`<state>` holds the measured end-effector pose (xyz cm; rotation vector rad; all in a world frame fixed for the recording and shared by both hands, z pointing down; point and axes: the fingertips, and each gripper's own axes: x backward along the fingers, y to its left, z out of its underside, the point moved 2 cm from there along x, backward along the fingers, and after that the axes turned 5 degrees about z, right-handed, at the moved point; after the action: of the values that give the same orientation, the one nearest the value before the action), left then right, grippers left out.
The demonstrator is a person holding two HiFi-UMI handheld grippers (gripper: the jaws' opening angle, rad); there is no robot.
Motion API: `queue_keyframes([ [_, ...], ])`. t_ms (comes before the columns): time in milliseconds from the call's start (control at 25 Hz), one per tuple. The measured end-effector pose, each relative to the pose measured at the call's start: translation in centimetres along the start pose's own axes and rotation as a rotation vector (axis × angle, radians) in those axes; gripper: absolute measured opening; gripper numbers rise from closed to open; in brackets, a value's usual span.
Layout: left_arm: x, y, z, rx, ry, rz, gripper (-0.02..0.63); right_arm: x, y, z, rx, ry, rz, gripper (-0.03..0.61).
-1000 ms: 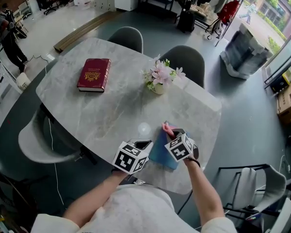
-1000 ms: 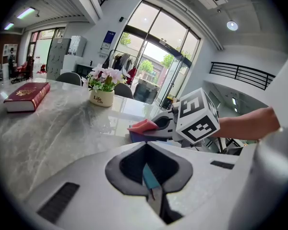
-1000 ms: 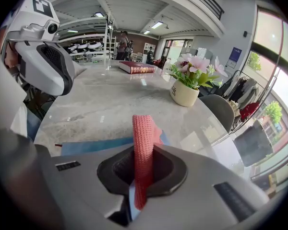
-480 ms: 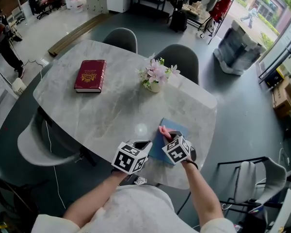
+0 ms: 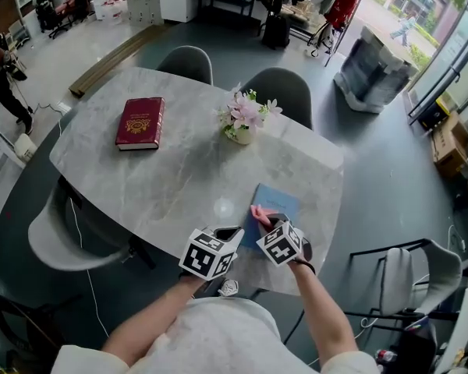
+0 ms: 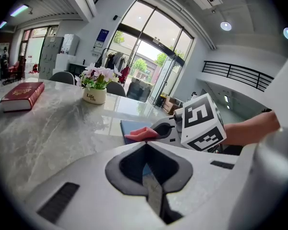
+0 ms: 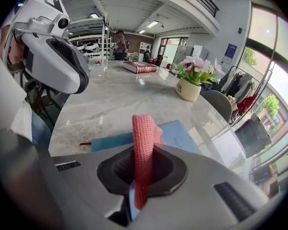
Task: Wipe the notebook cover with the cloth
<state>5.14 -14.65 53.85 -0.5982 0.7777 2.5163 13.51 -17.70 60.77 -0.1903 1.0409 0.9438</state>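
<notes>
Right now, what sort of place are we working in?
Probably an open-plan office or showroom lobby: a marble meeting table ringed by chairs, tall glass entrance doors, and a railed mezzanine overhead.

This is looking like a large open office or studio hall. Daylight is pouring through a tall glass front point(image 6: 149, 51), a railed mezzanine point(image 6: 240, 75) is running overhead, and grey chairs point(image 5: 186, 59) are standing round a marble table point(image 5: 171, 185) bearing a flower pot point(image 5: 239, 135). What may be a clothes rack point(image 6: 110, 61) is standing near the entrance, and shelving point(image 7: 97, 37) is lining the far side.
</notes>
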Motion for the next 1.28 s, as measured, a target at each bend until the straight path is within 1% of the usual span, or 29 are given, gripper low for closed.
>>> queue_keyframes([
  [480, 1.1, -0.7, 1.3, -0.026, 0.021, 0.024, 0.008, 1.5, 2.6, 0.5, -0.034, -0.006, 0.006, 0.015],
  [840, 2.4, -1.1, 2.4, -0.044, 0.030, 0.048, 0.008, 2.4, 5.4, 0.9, -0.063, -0.006, 0.007, 0.015],
  [1280, 4.0, -1.4, 3.4, -0.078, 0.035, 0.089, 0.008, 3.7, 8.3, 1.5, -0.115, 0.008, 0.037, 0.015],
])
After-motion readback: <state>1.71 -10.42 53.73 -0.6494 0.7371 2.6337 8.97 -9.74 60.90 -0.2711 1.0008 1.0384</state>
